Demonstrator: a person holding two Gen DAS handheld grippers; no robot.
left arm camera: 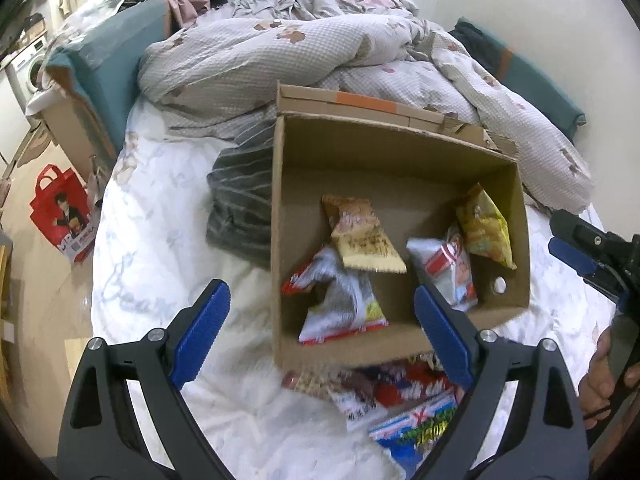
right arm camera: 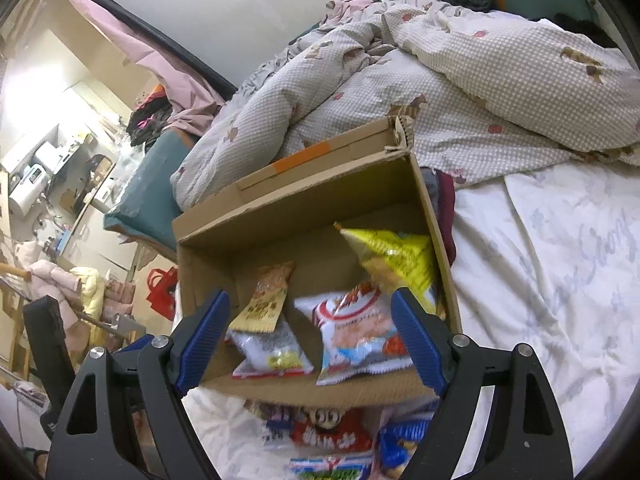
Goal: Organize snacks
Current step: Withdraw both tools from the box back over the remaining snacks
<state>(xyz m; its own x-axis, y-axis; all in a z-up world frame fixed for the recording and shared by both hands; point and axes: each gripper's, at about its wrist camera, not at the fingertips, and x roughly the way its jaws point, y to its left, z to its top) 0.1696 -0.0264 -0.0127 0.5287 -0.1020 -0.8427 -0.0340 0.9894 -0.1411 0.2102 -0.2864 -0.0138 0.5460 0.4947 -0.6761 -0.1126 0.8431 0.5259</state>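
Note:
An open cardboard box (left arm camera: pixel 400 152) lies on the bed, also in the right wrist view (right arm camera: pixel 304 208). It holds several snack packets: a beige one (left arm camera: pixel 360 236), a white and red one (left arm camera: pixel 344 300), another white one (left arm camera: pixel 452 268) and a yellow one (left arm camera: pixel 484 232). Loose snack packets (left arm camera: pixel 400 404) lie on the sheet in front of the box, also in the right wrist view (right arm camera: pixel 328 432). My left gripper (left arm camera: pixel 320 336) is open and empty above the box's near wall. My right gripper (right arm camera: pixel 308 340) is open and empty over the box; it also shows in the left wrist view (left arm camera: pixel 584 252).
A rumpled quilt (left arm camera: pixel 320 48) lies behind the box. Grey striped cloth (left arm camera: pixel 240 200) lies at the box's left side. A red bag (left arm camera: pixel 64 208) stands on the floor left of the bed. The white sheet (right arm camera: pixel 560 280) spreads to the right.

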